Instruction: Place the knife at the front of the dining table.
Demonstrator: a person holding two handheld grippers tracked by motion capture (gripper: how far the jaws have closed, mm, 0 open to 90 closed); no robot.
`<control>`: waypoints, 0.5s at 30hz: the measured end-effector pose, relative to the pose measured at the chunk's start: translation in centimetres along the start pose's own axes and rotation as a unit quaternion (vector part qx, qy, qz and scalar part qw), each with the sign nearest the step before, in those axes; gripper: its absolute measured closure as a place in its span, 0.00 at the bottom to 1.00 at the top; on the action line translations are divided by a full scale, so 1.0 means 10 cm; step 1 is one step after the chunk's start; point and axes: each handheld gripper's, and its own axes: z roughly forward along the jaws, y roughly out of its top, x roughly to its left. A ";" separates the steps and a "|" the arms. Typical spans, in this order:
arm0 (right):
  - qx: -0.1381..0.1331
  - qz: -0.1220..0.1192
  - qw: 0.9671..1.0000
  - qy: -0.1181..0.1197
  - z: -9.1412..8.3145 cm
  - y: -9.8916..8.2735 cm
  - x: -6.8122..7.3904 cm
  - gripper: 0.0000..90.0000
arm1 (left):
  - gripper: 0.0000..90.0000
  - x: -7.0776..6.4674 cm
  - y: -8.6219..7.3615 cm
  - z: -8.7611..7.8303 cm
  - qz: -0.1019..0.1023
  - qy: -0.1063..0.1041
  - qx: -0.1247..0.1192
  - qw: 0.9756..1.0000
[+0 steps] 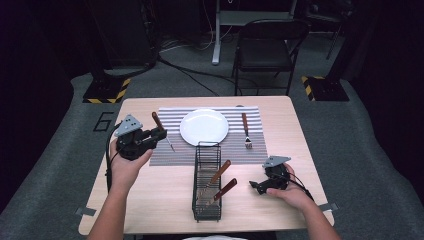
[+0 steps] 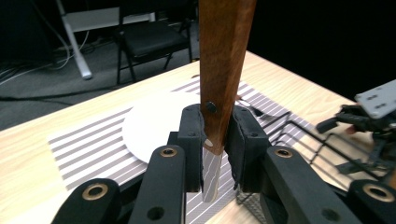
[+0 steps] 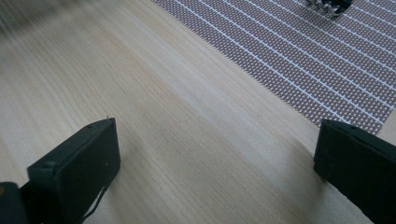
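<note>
A knife (image 1: 158, 122) with a brown wooden handle hangs blade down over the left edge of the striped placemat (image 1: 172, 156). My left gripper (image 1: 161, 134) is shut on it. In the left gripper view the pads clamp the lower end of the handle (image 2: 224, 70), and the steel blade points down between the jaws of that gripper (image 2: 215, 144). My right gripper (image 1: 255, 186) lies on the table right of the wire basket (image 1: 195, 175). Its jaws stand wide open over bare wood (image 3: 215, 158) with nothing between them.
A white plate (image 1: 204, 126) sits mid-placemat, with a wooden-handled fork (image 1: 246, 130) to its right. The black wire basket holds two wooden-handled utensils (image 1: 220, 172). A folding chair (image 1: 267, 47) stands beyond the table's far edge.
</note>
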 end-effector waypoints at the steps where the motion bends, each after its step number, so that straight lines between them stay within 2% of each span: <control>1: 0.000 0.000 1.000 0.000 0.00 0.00 0.00 0.00 | 0.85 0.03 -0.01 0.00 -0.002 0.001 0.004 1.000; 5: 0.000 0.001 1.000 0.000 0.00 0.00 0.00 0.00 | 0.85 0.11 -0.07 0.04 -0.020 0.009 0.006 1.000; 15: 0.000 0.001 1.000 0.000 0.00 0.00 0.00 0.00 | 0.85 0.25 -0.23 0.16 -0.020 0.051 0.031 0.998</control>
